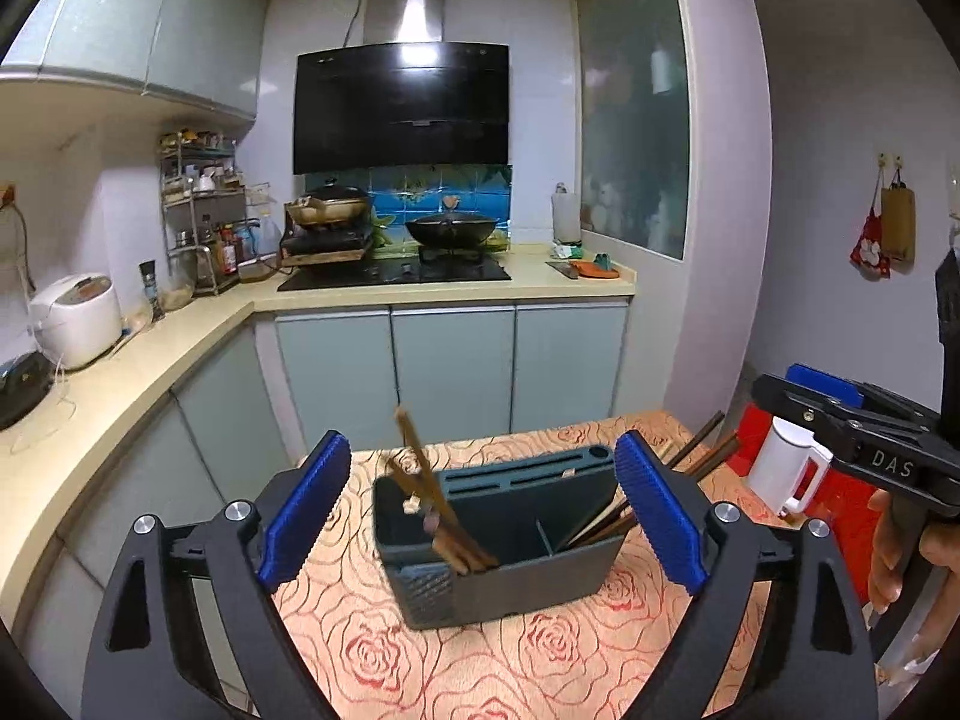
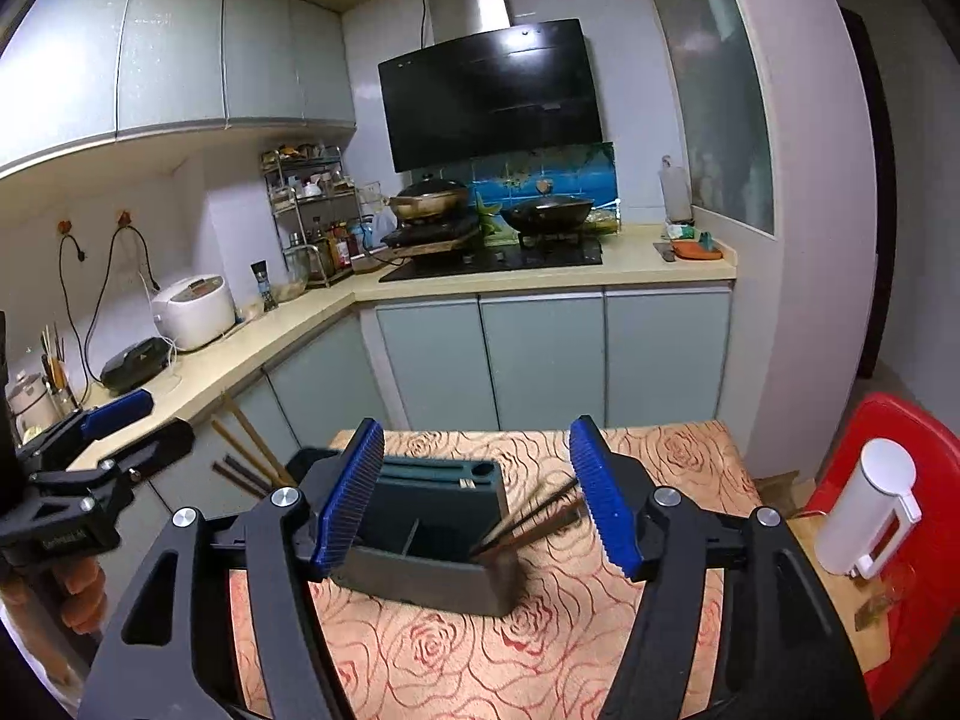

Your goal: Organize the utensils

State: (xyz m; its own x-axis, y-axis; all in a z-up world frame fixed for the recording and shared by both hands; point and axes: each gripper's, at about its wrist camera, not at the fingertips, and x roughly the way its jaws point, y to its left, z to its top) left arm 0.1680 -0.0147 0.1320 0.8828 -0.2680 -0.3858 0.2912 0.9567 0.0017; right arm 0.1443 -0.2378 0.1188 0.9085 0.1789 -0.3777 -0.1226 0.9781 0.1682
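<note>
A dark grey utensil holder (image 1: 528, 588) (image 2: 432, 576) stands on the rose-patterned tablecloth (image 1: 480, 672) (image 2: 456, 660). Brown chopsticks (image 1: 432, 492) (image 2: 252, 450) lean out of its left compartment. More chopsticks (image 1: 600, 525) (image 2: 534, 516) lean right out of its right compartment. My left gripper (image 1: 483, 516) is open just in front of the holder, its blue pads (image 1: 306, 516) wide on either side, with nothing held. My right gripper (image 2: 477, 498) is open too, framing the holder's right half, and its pads (image 2: 600, 504) touch nothing. Each gripper shows at the other view's edge: right (image 1: 798, 387), left (image 2: 141, 426).
A white pump bottle (image 2: 864, 516) (image 1: 780, 468) stands on a red stool (image 2: 900, 432) to the right of the table. A beige L-shaped counter (image 2: 282, 336) runs along the left and back with a rice cooker (image 2: 192, 312), a spice rack and woks on the stove.
</note>
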